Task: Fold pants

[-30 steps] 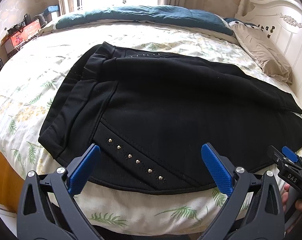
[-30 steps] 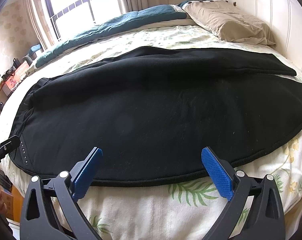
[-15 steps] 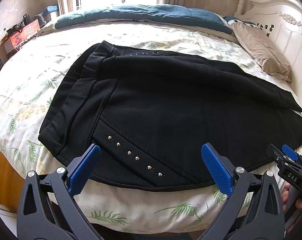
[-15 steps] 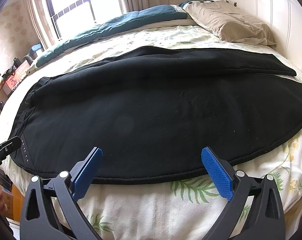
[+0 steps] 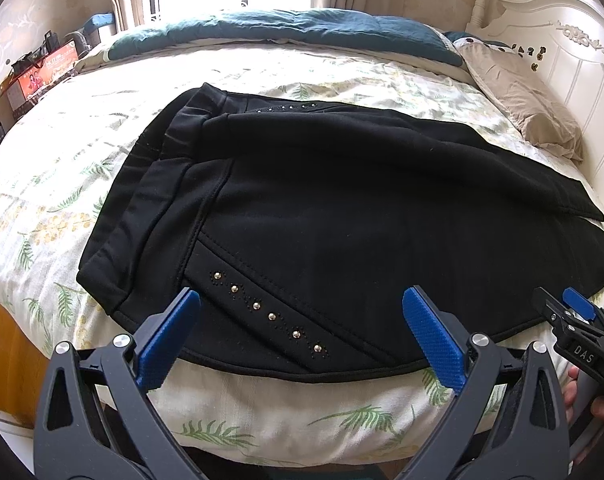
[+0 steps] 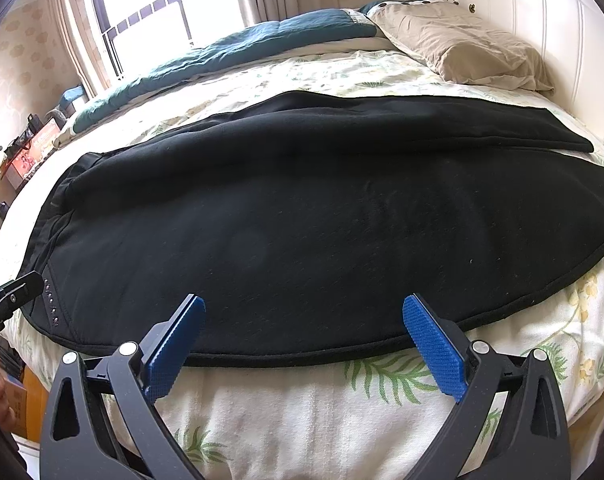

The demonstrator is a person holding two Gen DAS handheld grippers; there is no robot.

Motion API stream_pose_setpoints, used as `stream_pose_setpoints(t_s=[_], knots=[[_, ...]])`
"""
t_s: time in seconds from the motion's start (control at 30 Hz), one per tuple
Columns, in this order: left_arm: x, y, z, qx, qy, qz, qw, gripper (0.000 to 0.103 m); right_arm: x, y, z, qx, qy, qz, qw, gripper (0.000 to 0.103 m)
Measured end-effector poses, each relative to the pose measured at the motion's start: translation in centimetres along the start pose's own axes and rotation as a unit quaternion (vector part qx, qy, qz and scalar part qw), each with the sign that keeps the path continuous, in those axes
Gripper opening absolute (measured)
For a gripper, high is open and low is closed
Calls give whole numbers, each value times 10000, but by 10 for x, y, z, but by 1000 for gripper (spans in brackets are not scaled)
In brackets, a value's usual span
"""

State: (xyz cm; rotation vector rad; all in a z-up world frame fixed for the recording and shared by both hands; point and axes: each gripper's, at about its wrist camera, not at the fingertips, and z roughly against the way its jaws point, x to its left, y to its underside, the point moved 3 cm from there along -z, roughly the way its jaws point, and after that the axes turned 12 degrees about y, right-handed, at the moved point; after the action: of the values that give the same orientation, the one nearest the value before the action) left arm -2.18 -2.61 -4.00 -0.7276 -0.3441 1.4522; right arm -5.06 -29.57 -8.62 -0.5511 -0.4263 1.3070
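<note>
Black pants lie flat on the bed, one leg laid over the other, waistband at the left, hems toward the headboard at the right. A row of metal studs runs along the near pocket seam. My left gripper is open and empty, hovering just off the near edge by the studs. My right gripper is open and empty at the near edge of the pants, over mid-leg. The right gripper also shows in the left wrist view.
The bed has a leaf-print sheet. A teal quilt lies along the far side, a tan pillow by the white headboard. Boxes stand at the far left. The bed's near edge drops off below the grippers.
Both grippers have drawn back slightly toward the near bed edge, showing more sheet below the pants. The pants have not moved. Both stay open.
</note>
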Motion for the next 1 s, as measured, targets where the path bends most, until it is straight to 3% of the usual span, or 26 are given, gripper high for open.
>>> stream_pose_setpoints(t_s=[1.0], knots=[[-5,1,-5,80,-50,-109,9999,101,3,-1,-2,29,13,34,10000,99]])
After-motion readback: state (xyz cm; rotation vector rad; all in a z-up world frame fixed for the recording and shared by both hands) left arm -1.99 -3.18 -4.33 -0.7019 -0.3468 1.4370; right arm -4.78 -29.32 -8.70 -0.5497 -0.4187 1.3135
